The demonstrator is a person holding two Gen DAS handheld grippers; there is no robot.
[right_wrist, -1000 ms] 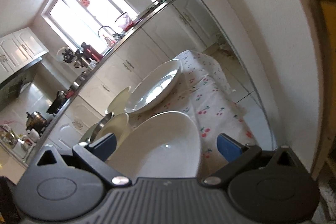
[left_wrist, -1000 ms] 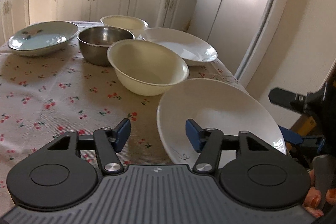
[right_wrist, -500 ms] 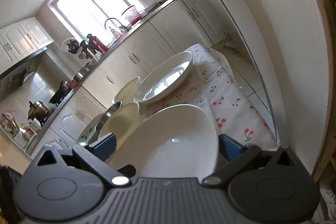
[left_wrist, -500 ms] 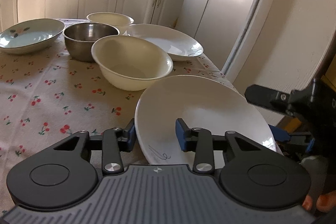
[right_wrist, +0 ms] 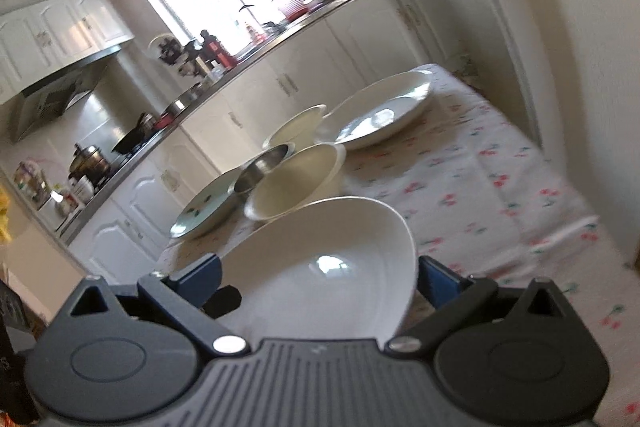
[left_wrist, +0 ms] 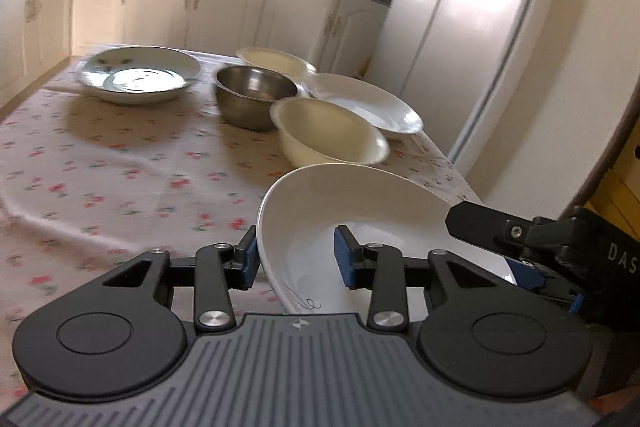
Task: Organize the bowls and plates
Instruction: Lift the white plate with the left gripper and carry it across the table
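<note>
We have the white plate (left_wrist: 360, 211) lifted and tilted at the lower centre of the left-wrist frame, with the left gripper (left_wrist: 296, 259) clamped on its near rim, one pad outside and one inside, presumably so that we can carry it toward the other white plate (left_wrist: 368, 103) at centre right. The right gripper (right_wrist: 320, 279) straddles the plate's opposite edge at the bottom of its own frame, but we cannot tell whether its pads actually press on it. The plate looks glossy, shallow and plain white, with a small dark squiggle near the rim.
</note>
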